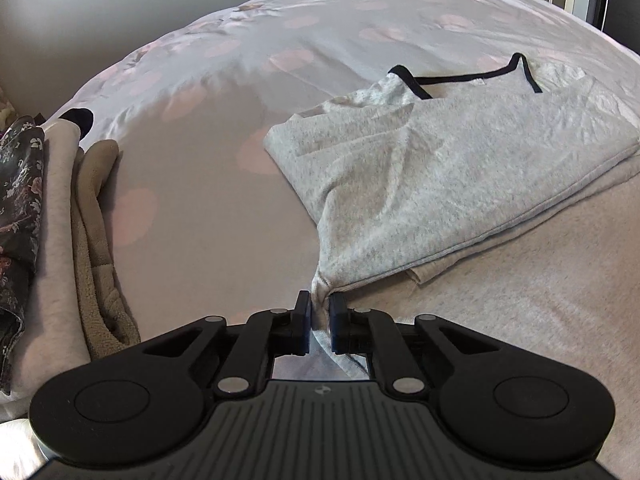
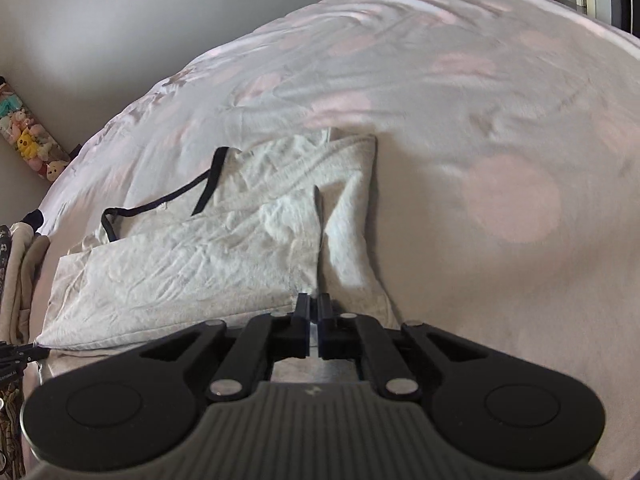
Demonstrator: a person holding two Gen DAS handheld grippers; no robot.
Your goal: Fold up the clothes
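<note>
Folded pile [image 1: 60,208] at bed's [image 1: 208,208] left edge, well apart from work. Grey top [image 1: 460,168] lies mid-bed, partly folded, black neckline [image 1: 472,78] at far end. Left gripper [image 1: 320,312] pinching near-left hem corner; cloth bunched between pads. Right gripper [image 2: 314,312] pressed together on near-right corner of same top [image 2: 192,264]. Judgement: lift both corners level, keep hem taut, carry toward neckline, align edges, release together.
</note>
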